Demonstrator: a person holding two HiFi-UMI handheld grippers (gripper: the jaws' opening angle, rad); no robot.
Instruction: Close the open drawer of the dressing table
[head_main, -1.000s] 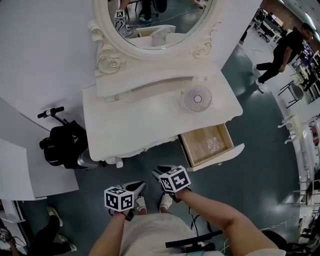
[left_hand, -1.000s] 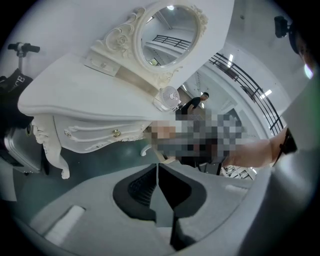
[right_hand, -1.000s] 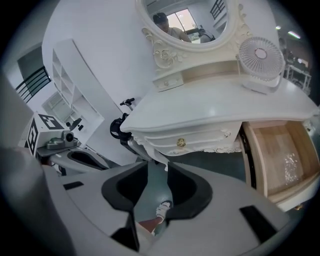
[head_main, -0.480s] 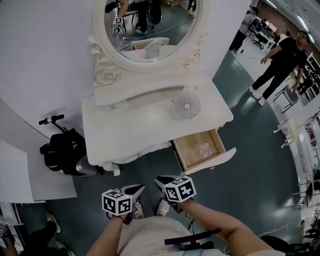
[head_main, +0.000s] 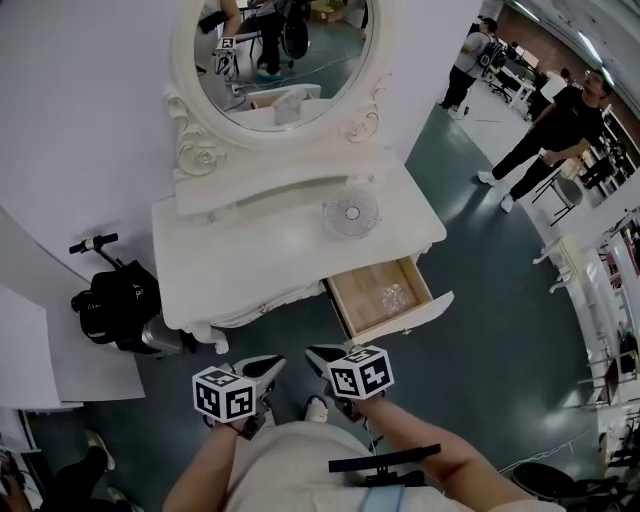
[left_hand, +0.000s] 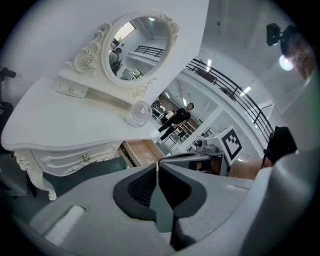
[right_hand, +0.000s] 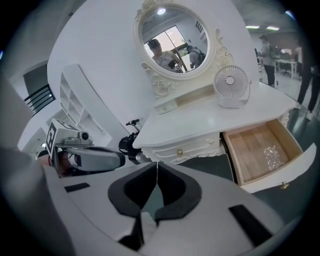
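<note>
Quick read on this one: the drawer (head_main: 362, 300) is seen pulled well out from under the right end of the white desk (head_main: 240, 255), just right of centre in the head view. Its wooden bottom is on show, with something small and glittery (head_main: 392, 296) lying in it (what it is can't be made out).

Nothing on the desk is being touched. Both claws are held low at the bottom middle of that frame, well apart from the drawer front (head_main: 425, 312), with the right one nearer to it.

The right claw (right_hand: 157, 167) has jaws that have just been closing and are now pressed together, with nothing between them. The left claw (left_hand: 158, 170) is also shut tight on nothing.

So this is judged to be the approach step, and the push itself is not yet begun. For the next move, the closed tip of the right claw probably needs to be brought to the drawer front, somewhere near the little knob (right_hand: 284, 185). It should then be pushed straight in toward the desk. A push that's kept square is likely wanted, since an off-centre shove could get the drawer cocked and jammed. The fan (head_main: 351, 212) on top shouldn't be in the way.
</note>
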